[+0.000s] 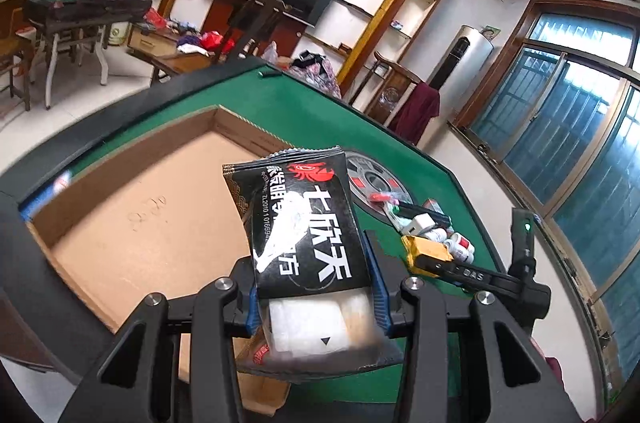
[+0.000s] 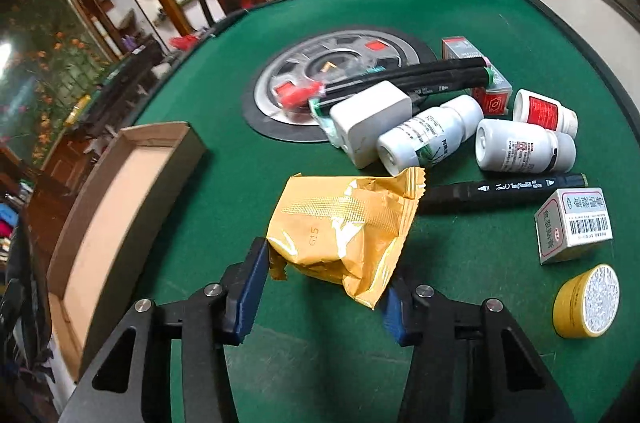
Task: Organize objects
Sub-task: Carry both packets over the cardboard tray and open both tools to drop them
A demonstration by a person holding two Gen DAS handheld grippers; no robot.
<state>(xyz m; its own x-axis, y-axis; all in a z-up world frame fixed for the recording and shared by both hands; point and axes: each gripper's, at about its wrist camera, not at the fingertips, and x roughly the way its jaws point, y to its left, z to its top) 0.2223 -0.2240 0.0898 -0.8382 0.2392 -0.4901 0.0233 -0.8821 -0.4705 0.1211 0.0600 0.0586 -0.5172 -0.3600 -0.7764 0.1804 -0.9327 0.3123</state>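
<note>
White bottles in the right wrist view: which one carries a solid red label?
The farthest-right white bottle, lying behind the others near the table edge. The other two, the middle bottle and the long bottle beside the white adapter, carry white printed labels.

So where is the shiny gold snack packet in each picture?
Left wrist view: the gold packet is small, right of centre, at the tip of the right hand-held gripper.
Right wrist view: it is big, low centre, between that hand-held gripper's fingers.
Shared landmark: the cardboard box, left in both.
</note>
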